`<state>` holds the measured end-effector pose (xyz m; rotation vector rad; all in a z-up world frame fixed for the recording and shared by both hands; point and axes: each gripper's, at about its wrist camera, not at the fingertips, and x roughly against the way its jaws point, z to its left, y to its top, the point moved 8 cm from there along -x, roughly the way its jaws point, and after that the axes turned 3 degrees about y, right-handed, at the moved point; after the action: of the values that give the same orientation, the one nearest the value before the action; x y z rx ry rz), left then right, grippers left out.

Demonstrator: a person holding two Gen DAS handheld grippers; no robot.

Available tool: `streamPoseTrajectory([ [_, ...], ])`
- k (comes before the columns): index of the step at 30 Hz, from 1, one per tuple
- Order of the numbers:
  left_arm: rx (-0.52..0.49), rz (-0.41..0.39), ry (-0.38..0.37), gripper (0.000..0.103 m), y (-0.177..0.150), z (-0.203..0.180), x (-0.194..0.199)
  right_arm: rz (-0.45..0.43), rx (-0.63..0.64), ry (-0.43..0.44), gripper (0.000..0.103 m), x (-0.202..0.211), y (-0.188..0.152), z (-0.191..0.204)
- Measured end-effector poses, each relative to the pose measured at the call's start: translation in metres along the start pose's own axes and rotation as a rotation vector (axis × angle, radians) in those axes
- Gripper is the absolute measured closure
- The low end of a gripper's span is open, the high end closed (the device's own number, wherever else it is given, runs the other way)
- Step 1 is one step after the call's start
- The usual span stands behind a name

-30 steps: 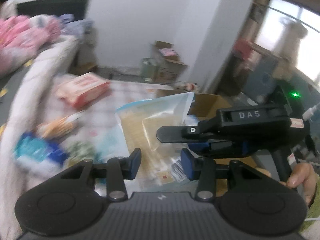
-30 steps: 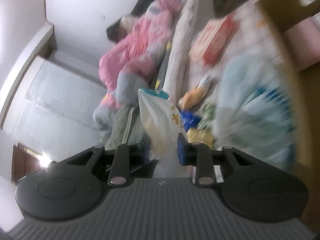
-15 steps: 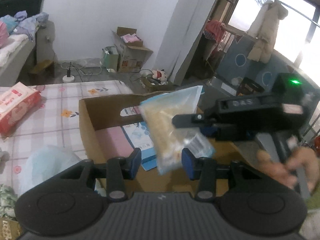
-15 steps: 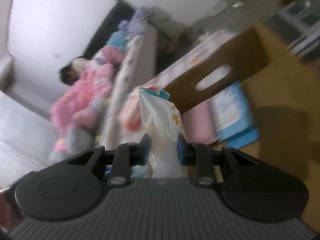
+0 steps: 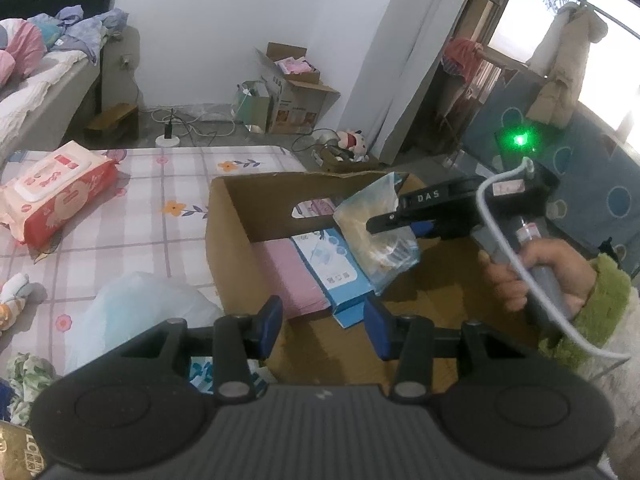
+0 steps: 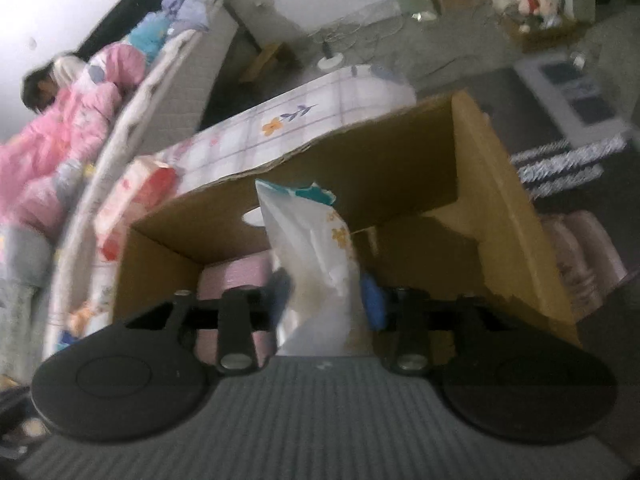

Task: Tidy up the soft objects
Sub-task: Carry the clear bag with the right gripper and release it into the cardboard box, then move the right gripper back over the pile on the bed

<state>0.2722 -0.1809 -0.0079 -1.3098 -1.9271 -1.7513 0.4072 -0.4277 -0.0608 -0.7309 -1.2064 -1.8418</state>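
Now opening the right tool (image 6: 325, 300) around the clear crinkly plastic pouch (image 6: 316, 264) above the open brown cardboard box (image 6: 500, 184), left tool (image 5: 323, 328) part-open and empty, risking the pouch snagging a pad or missing the box.

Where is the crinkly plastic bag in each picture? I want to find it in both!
Left wrist view: the plastic bag hangs right of centre, between the right gripper's fingers, over the cardboard box.
Right wrist view: the bag stands at centre, between the opening jaws, in front of the box.
Shared landmark: the box's wall with its handle slot.
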Motion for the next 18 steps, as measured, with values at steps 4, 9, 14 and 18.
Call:
streamPoseTrajectory([
  [4, 0.004, 0.004, -0.004, 0.057, -0.002, 0.003, 0.001, -0.049, 0.057, -0.089, 0.057, 0.012, 0.005, 0.001],
  [9, 0.007, 0.003, -0.005, 0.057, -0.005, 0.008, 0.004, -0.13, 0.06, -0.164, 0.057, 0.034, 0.007, -0.006],
  [14, 0.017, 0.003, 0.008, 0.054, -0.009, 0.019, 0.011, -0.146, 0.061, -0.175, 0.058, 0.035, 0.002, -0.007],
  [18, 0.016, -0.012, 0.041, 0.045, -0.016, 0.03, 0.023, -0.105, 0.046, -0.171, 0.059, 0.013, -0.008, -0.006],
])
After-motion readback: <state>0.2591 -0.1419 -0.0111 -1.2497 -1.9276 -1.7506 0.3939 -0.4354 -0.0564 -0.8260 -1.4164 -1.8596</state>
